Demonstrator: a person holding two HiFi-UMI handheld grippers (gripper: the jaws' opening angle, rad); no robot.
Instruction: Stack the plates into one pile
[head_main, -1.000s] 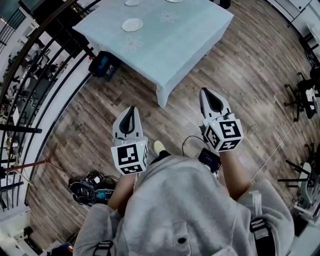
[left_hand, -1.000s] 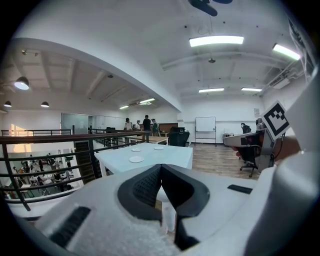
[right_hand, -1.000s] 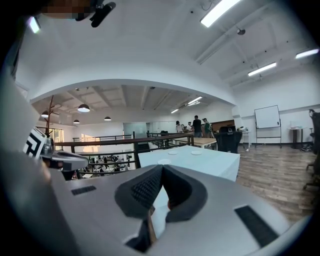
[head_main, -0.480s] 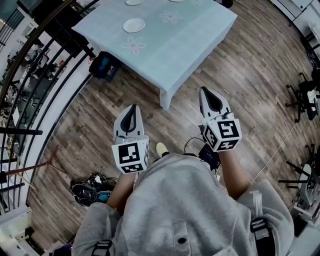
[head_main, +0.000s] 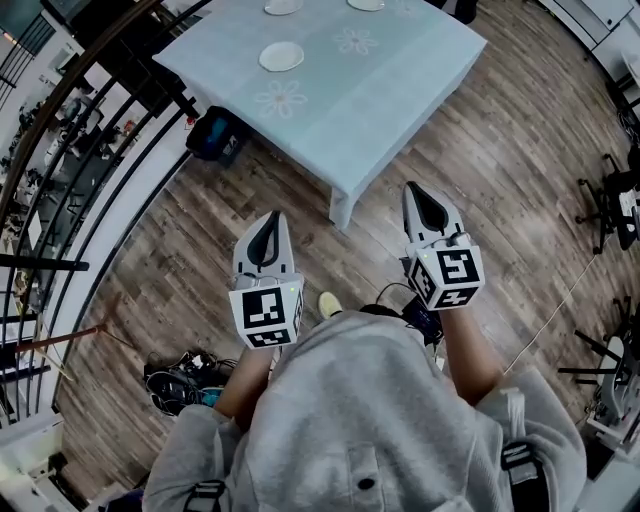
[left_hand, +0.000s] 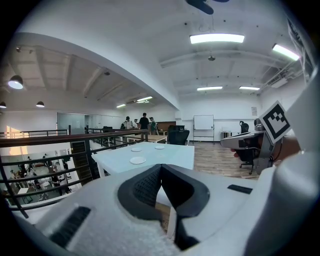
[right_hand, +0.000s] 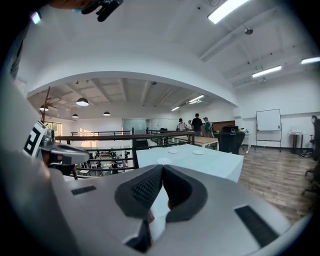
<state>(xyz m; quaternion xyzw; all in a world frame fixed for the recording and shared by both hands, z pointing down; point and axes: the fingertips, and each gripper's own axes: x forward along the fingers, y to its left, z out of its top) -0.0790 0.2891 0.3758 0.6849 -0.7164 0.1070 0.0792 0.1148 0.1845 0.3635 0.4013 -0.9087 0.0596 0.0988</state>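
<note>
Wood floor (head_main: 500, 150), table (head_main: 350, 100) far ahead | plates (head_main: 281, 56) apart on it, far-left of both grippers | left gripper (head_main: 267, 222) nearer, jaws together, empty | right gripper (head_main: 418, 195) jaws together, empty

You're on an open office mezzanine: whiteboard (left_hand: 203, 122), desk chairs (left_hand: 178, 136), ceiling strip lights (left_hand: 216, 38), and a railing (left_hand: 75, 138) overlooking a lower floor (left_hand: 25, 177).
</note>
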